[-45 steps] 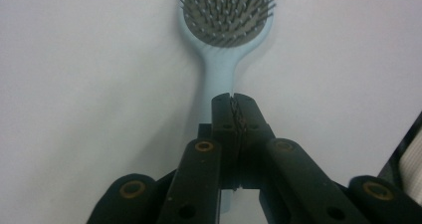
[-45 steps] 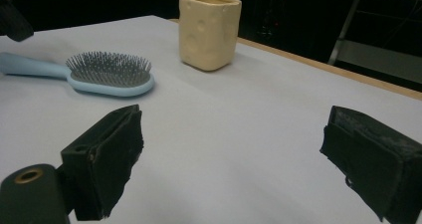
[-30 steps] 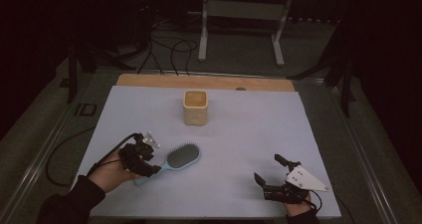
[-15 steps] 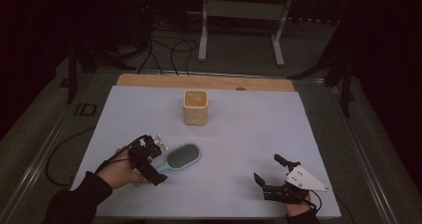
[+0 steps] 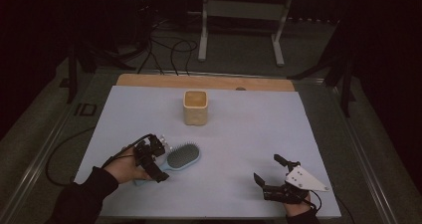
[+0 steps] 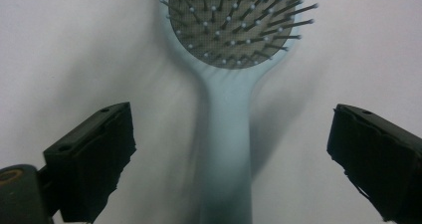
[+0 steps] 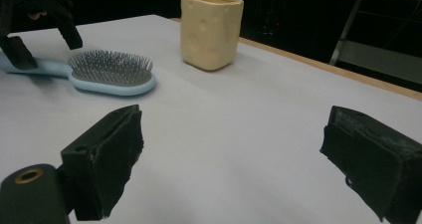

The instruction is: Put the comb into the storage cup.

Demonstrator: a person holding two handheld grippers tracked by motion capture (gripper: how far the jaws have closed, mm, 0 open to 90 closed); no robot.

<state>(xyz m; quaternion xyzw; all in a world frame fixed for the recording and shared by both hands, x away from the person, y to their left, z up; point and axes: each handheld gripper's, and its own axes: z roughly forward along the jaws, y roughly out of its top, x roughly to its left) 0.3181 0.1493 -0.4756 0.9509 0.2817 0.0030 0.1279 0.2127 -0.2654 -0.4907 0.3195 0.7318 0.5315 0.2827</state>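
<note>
The left tongs (image 6: 229, 149) are standing wide apart astride the handle of the hairbrush (image 5: 181, 157), which is lying on the worktop (image 5: 249, 134) bristles up, ungrasped. Their jaws have just been opening. The right tongs (image 5: 271, 176) are resting apart, idle; lifting is remaining.

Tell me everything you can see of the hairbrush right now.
The hairbrush is pale blue, plastic by its look, with an oval head of dark bristles tipped with small balls. It lies flat on the white table cover, bristles up, handle toward the person. The left gripper has just opened; its jaws straddle the handle with gaps on both sides, not touching it. The cream cup stands apart, farther back.
</note>
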